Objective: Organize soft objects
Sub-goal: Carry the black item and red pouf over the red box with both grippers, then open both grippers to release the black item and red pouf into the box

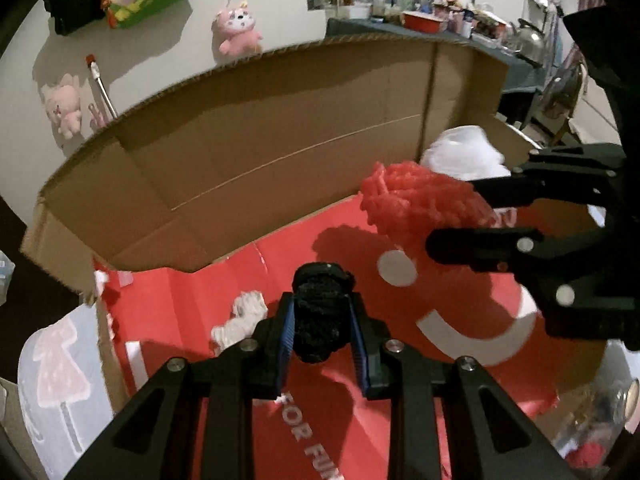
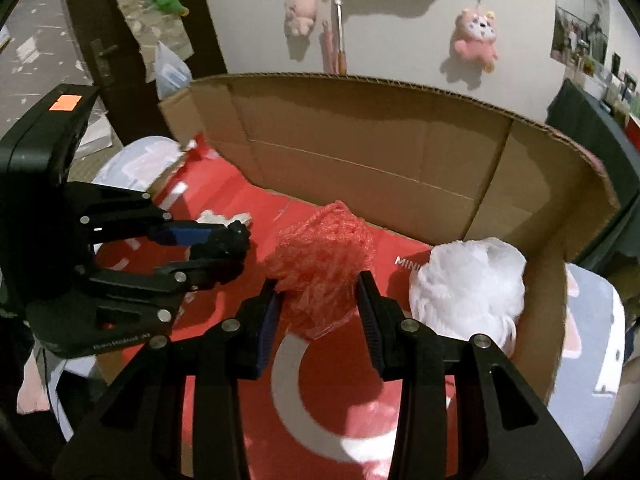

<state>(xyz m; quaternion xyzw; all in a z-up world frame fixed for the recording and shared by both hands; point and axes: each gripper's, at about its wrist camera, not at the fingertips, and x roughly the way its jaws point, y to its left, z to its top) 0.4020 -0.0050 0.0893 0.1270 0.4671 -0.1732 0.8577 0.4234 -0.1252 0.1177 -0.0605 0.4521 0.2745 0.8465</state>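
Left wrist view shows the black yarn ball (image 1: 320, 312) pinched between the blue pads of the left gripper (image 1: 322, 334), held over the red floor (image 1: 224, 280) of the open cardboard box (image 1: 260, 120). The clamp is snug rather than crushing, probably because a soft thing slips from a loose hold. Beside it the right gripper (image 2: 318, 304) grips a red mesh ball (image 2: 320, 256) at its sides, also above the box floor, nearer the right-hand corner. Carrying one ball in each hand over the box looks like a way to drop both in one trip. A white fluffy pouf (image 2: 468, 284) already sits in that right-hand corner against the box wall, and a small white knitted piece (image 1: 240, 320) lies near the left edge of the floor, so the middle is the free spot.
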